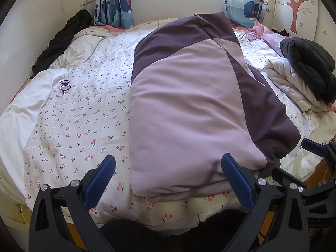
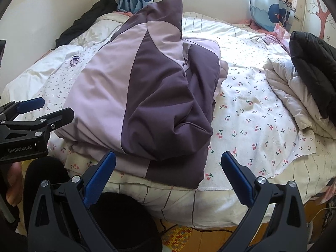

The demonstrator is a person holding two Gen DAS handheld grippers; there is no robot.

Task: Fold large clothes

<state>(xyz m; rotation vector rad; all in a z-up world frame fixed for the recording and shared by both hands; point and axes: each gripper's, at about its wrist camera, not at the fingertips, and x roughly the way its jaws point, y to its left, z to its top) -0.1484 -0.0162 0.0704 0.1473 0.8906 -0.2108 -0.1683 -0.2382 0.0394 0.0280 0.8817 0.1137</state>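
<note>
**Left wrist view: folded purple garment on the bed, both grippers empty**

Left wrist camera looks along the bed [image 1: 79, 130], whose white sheet is printed with small cherries. On it lies the garment [image 1: 189, 105], a large padded piece in pale lilac with dark purple panels, folded into a long bundle that runs from the near edge toward the window. Its near end hangs slightly over the mattress edge. The left gripper [image 1: 168, 180] hovers at that near end with its blue fingers spread wide apart and nothing between them; the right-hand finger sits just in front of the garment's near corner, though contact cannot be judged.

From the right wrist camera the garment [image 2: 134, 96] shows as a thick stack, the dark purple layer bunched on top. The right gripper [image 2: 168, 178] is held off the near edge of the bed, its fingers likewise wide apart and empty. The left gripper [image 2: 31, 109] appears at the left border, beside the garment.

Purple glasses [image 1: 65, 86] lie on the sheet left of the garment, well apart from it. A white quilt [image 1: 292, 88] with a black jacket [image 1: 310, 63] on top sits on the right side of the bed.
</note>
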